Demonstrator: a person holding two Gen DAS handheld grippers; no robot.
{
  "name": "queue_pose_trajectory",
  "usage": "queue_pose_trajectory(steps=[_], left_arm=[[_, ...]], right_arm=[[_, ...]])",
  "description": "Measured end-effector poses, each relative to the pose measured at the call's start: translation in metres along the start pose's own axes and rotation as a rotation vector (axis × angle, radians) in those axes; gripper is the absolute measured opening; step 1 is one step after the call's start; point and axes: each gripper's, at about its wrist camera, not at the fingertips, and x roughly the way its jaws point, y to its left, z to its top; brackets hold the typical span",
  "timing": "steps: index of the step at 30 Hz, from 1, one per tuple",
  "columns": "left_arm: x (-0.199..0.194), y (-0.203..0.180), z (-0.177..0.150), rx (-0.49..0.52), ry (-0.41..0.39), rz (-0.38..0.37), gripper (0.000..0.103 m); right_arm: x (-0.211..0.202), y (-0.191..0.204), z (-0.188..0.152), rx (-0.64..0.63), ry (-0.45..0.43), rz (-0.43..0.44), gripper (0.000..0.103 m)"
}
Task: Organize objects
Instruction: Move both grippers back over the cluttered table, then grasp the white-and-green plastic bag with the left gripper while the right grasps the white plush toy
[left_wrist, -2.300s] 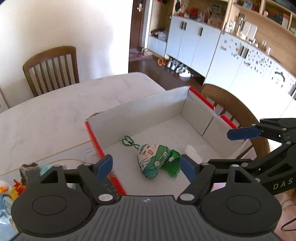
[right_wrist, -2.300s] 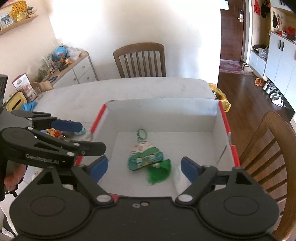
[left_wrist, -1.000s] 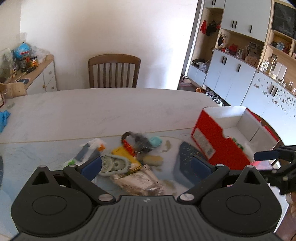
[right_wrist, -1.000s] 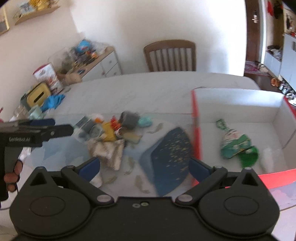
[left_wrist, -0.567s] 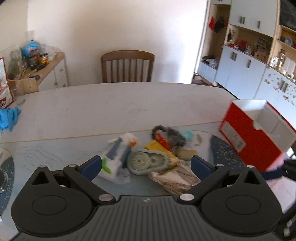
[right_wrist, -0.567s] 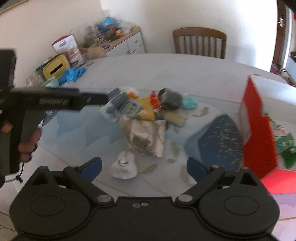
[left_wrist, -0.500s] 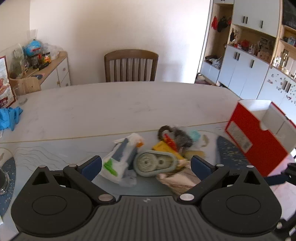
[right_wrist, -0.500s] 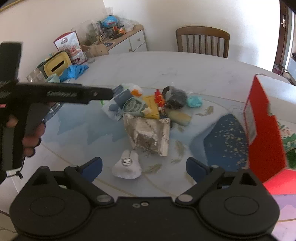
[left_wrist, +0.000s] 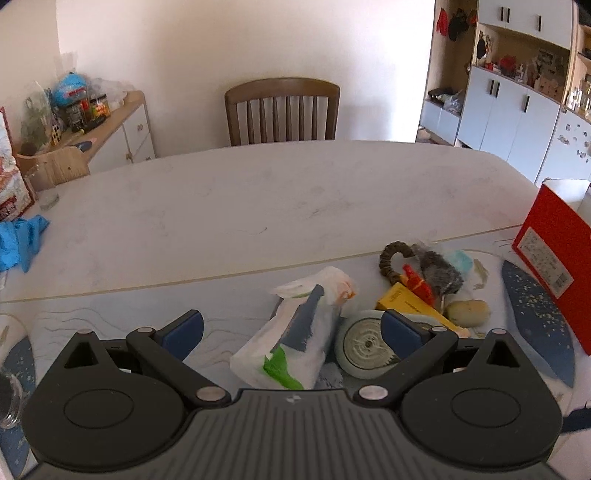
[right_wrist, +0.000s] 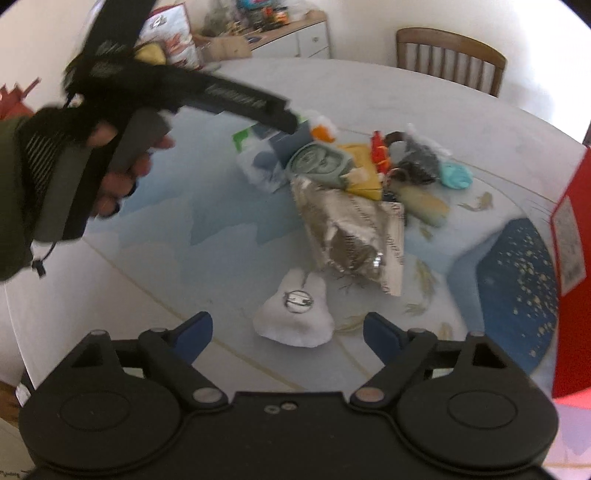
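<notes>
**rig_op:** My left gripper (left_wrist: 291, 330) has its fingers spread wide with nothing in them, hovering over the white plastic tissue pack with the blue and green print (left_wrist: 291, 338). It lies on the pale blue table mat (left_wrist: 229, 306) at the left end of the clutter pile, touching the round grey-green tape dispenser (left_wrist: 364, 345). My right gripper (right_wrist: 288, 330) is wide and empty too, lined up on the small white tooth-shaped plush (right_wrist: 295, 314), which sits alone just in front of the crinkled silver foil bag (right_wrist: 351, 236).

**tinkerbot:** Which one's the easier grab?

**rig_op:** The plush, I reckon. It looks soft and light, so it should squash between the pads and not slip; I'd pinch it across the middle. The tissue pack looks light but its wrapper seems slick, so I'd close across its narrow width, not on the loose end flap.

**tinkerbot:** And they go where?

**rig_op:** My guess is the red cardboard box (left_wrist: 554, 254), standing off to the right of the pile.
</notes>
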Motion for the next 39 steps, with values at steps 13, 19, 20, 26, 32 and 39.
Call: queue_pose_trajectory(steps=[13, 19, 20, 26, 32, 39], left_arm=[[0.04, 0.014, -0.002, -0.02, 0.08, -0.01, 0.102], [0.045, 0.019, -0.003, -0.052, 0.093, -0.026, 0.091], [0.045, 0.019, -0.003, -0.053, 0.093, -0.028, 0.089], [0.042, 0.02, -0.006, -0.053, 0.102, -0.071, 0.055], [0.035, 0.016, -0.011, -0.055, 0.105, -0.068, 0.033], [0.02, 0.014, -0.014, -0.067, 0.1, -0.041, 0.023]], right_arm=[[0.023, 0.004, 0.001, -0.023, 0.021, -0.024, 0.073], [0.027, 0.005, 0.002, -0.038, 0.005, -0.048, 0.063], [0.027, 0.004, 0.002, -0.041, 0.004, -0.049, 0.061], [0.027, 0.005, 0.001, -0.059, 0.003, -0.065, 0.052], [0.025, 0.004, 0.001, -0.064, 0.013, -0.065, 0.051], [0.013, 0.001, -0.003, -0.051, -0.003, -0.055, 0.049]])
